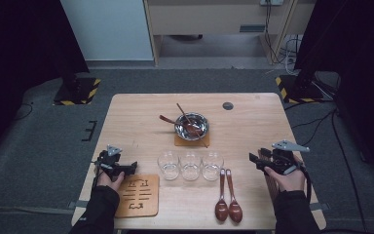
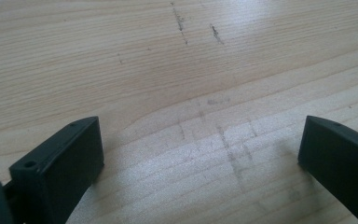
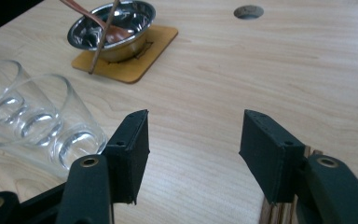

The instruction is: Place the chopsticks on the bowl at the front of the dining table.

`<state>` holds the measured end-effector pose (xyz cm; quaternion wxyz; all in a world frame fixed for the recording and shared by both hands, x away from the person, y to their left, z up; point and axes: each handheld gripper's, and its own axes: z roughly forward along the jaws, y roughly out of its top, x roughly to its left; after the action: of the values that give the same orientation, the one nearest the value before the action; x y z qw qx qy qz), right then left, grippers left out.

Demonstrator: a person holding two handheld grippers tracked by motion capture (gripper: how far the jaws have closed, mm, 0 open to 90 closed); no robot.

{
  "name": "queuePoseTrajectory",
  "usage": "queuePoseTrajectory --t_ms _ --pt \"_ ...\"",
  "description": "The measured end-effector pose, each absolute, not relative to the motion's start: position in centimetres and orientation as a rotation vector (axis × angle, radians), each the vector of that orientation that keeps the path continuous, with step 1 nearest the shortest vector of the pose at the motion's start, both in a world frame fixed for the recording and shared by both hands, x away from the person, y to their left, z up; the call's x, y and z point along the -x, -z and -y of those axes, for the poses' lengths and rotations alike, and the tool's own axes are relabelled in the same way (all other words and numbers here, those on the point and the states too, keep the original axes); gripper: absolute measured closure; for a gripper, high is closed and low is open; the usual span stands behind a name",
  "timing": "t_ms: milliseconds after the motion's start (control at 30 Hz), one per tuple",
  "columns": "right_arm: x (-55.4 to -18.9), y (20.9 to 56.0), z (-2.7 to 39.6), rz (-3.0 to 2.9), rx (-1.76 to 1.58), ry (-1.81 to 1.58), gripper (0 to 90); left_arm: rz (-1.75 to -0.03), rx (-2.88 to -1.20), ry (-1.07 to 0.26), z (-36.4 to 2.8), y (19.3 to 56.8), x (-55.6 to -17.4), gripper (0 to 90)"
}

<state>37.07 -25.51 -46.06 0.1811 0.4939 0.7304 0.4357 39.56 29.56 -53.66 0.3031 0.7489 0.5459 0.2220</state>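
Glasses point(image 3: 32, 119) beside right hand-held gripper point(image 3: 193, 140)

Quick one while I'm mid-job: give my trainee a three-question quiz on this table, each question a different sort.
1. How many glasses stand in the row at the table's middle?
2. True or false: the two spoons near the front edge lie inside the metal bowl.
3. Which is nearest the left tool? A the bowl, B the cut-out wooden coaster, C the round hole in the table top.

Key: 1. Three. 2. False; they lie on the table, in front of the glasses. 3. B.
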Motion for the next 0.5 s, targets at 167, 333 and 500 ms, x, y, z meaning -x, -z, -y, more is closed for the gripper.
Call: queuePoseTrajectory --t_ms 167,333,500 --pt "-37.0 46.9 25.7 -2.082 -1.407 -1.191 41.8 -1.447 -1.985 -0.588 -29.6 53.7 -39.6 0.0" --pt "-37.1 47.7 26.2 -2.078 -1.438 -1.163 42.1 -1.447 -1.984 -0.589 -29.6 53.7 -39.6 0.0" --pt "-37.2 48.8 26.3 -2.108 -1.461 -1.123 43.7 -1.447 -1.984 -0.589 -29.6 53.7 -39.6 0.0"
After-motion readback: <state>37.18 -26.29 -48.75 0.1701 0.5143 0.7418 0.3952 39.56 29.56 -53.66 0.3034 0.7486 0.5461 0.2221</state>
